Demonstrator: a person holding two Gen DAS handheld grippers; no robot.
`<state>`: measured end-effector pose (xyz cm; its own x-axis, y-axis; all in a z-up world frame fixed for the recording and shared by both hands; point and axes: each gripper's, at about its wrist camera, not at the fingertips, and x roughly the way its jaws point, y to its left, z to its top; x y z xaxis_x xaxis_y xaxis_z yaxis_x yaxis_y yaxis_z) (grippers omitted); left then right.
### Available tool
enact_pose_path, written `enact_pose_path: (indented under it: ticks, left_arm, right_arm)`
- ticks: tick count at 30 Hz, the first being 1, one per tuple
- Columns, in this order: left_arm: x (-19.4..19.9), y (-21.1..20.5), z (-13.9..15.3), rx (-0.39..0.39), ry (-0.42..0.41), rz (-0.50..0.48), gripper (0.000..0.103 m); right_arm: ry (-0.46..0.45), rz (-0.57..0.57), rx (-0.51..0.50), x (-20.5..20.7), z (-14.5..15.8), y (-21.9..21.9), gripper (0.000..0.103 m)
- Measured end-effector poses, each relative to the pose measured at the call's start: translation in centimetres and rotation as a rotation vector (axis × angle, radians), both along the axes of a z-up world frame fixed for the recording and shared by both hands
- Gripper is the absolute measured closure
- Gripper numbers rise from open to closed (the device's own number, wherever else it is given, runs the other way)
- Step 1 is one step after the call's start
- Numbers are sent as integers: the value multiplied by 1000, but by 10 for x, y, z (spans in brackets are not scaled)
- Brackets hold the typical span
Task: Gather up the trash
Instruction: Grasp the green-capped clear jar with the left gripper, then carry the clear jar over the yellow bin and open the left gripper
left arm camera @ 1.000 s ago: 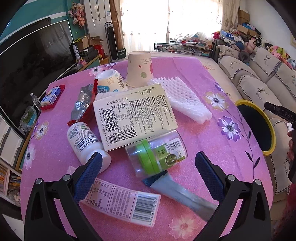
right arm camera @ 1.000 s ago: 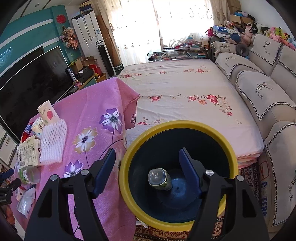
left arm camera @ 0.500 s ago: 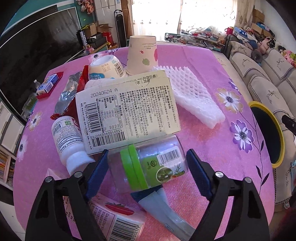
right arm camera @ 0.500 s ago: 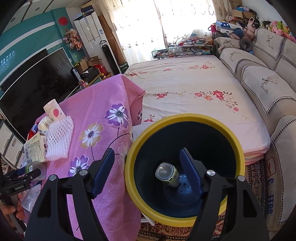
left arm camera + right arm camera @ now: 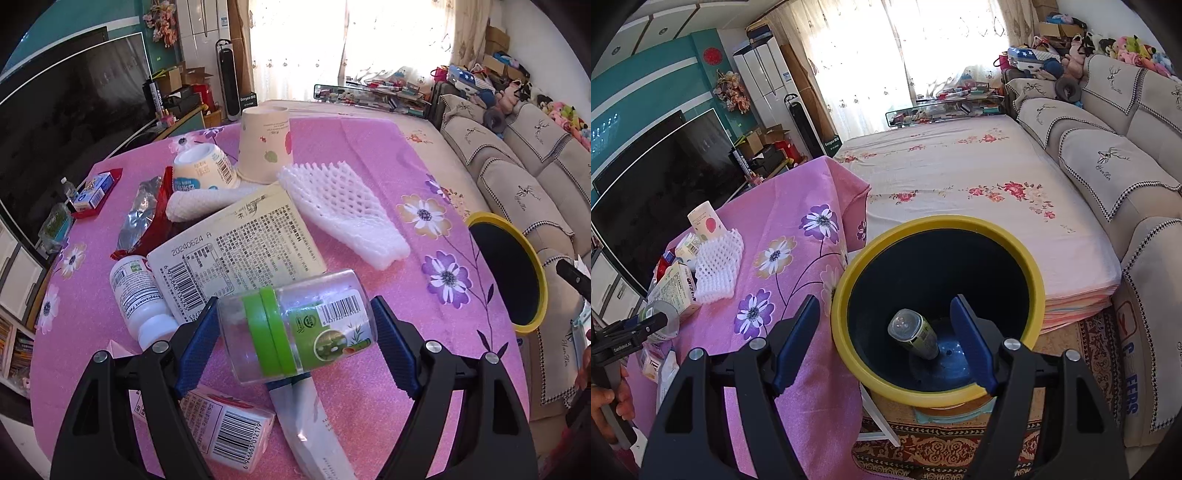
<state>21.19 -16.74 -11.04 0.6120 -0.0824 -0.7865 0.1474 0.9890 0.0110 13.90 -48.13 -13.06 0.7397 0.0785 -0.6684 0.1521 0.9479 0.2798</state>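
My left tool (image 5: 295, 341) is clamped on the clear jar (image 5: 295, 325), lifted just off the tabletop (image 5: 388, 147). Right tool (image 5: 882, 345) hangs apart & empty over the yellow-rimmed bin (image 5: 1032, 273), w/ one bottle (image 5: 916, 334) inside. Box (image 5: 236, 254), foam net (image 5: 340, 210), cups etc. still left.

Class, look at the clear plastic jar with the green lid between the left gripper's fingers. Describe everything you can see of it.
The clear plastic jar lies tilted on its side, seemingly empty. Its green lid is screwed on, and it has a barcode sticker and a green label. The left gripper clamps it end to end with blue pads, above the pink cloth.
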Motion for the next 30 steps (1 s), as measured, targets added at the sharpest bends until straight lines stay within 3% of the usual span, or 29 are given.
enact_pose_path:
  ticks: [9,14,22,30]
  left_arm:
    - [4,-27,38,-35,-54,-103,24]
    - [5,-76,45,-19,-62,-210,24]
    - [14,-197,24,-55,51,-436,24]
    - [33,-299,-15,24,87,-533,24]
  right_arm:
    - [-3,-35,4,-13,-1,-14,34]
    - [-8,-70,6,-20,-2,-25,34]
    - [-26,-141,-14,-44,0,-50,34]
    - [-13,-226,-7,-70,-9,-81,34]
